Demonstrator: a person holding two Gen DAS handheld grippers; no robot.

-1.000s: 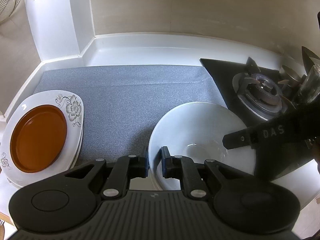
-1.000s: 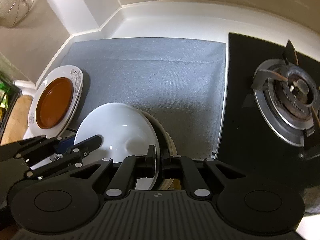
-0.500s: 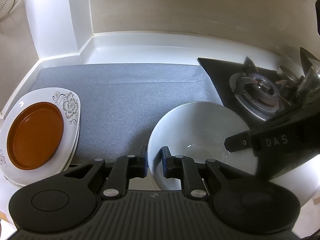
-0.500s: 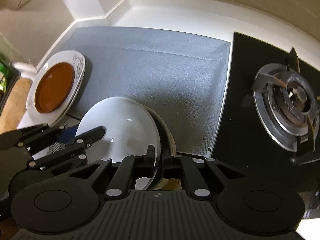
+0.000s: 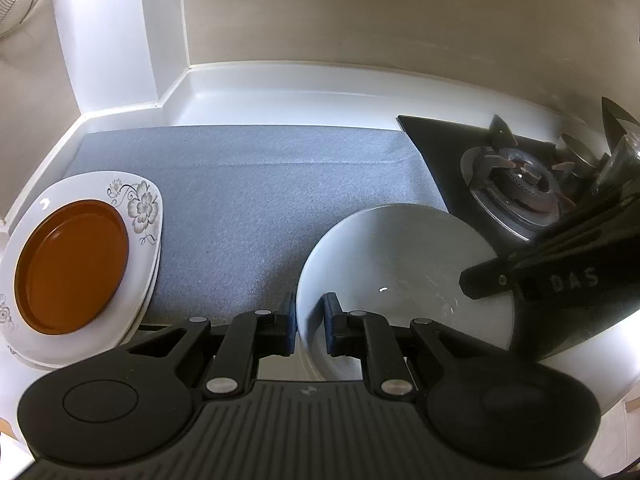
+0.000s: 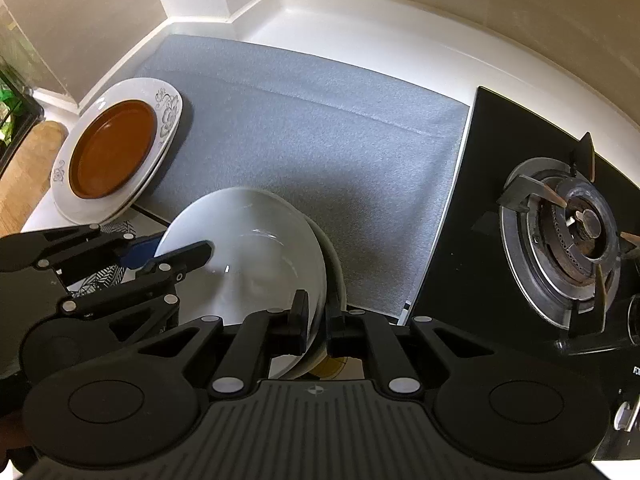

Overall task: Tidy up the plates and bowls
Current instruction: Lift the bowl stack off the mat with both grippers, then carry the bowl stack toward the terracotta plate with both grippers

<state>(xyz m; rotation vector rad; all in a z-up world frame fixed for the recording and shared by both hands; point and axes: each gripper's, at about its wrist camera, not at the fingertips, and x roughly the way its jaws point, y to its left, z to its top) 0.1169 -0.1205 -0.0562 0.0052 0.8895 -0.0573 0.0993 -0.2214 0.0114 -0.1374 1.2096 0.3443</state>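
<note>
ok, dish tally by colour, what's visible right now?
White bowl: 1, rim gripped by the left gripper and the right gripper
Cream bowl nested under it: 1
Brown plate: 1
White floral plates: at least 2, stacked under the brown plate
Total: at least 5 dishes

Cream bowl [image 6: 335, 264] mostly hidden behind white bowl [image 6: 256, 248]; btm unseen.

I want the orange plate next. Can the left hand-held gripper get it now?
Probably not yet: the left hand-held gripper is shut on the white bowl. The orange plate itself lies uncovered on the flowered plate.
</note>
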